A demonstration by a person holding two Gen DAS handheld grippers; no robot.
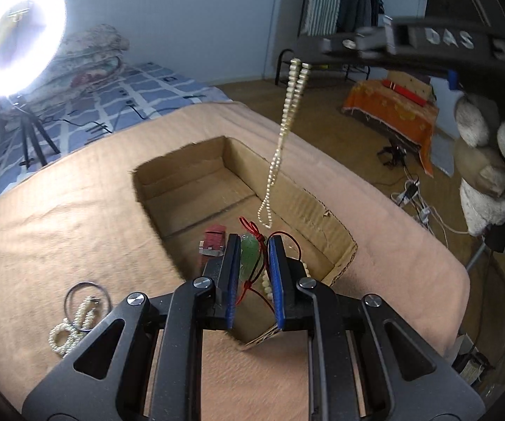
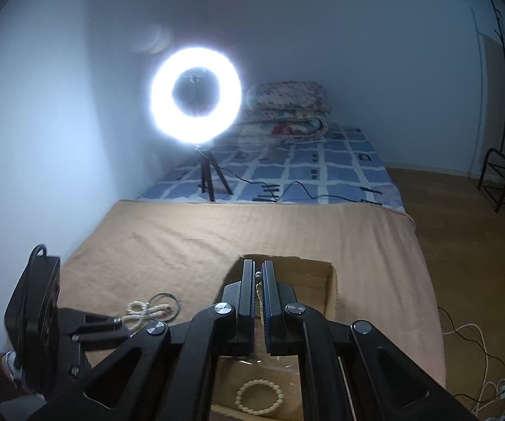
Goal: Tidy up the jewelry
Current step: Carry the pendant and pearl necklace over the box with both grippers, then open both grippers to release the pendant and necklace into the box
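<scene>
Hanging from the right gripper (image 1: 300, 62) in the left wrist view, a long bead necklace (image 1: 280, 147) is seen doubled over the cardboard box (image 1: 189, 189); a swing could drop its tail outside the wall. The left gripper (image 1: 254, 263) is narrowed on a green pendant (image 1: 249, 258) with red cord (image 1: 252, 228), which could snag the strand. More pearl pieces (image 1: 73, 326) are left on the blanket (image 1: 59, 217).

In the right wrist view, the right gripper's (image 2: 258, 280) pads are pinched shut on the pale strand. A bead bracelet (image 2: 258, 395) is already laid in the box below.
</scene>
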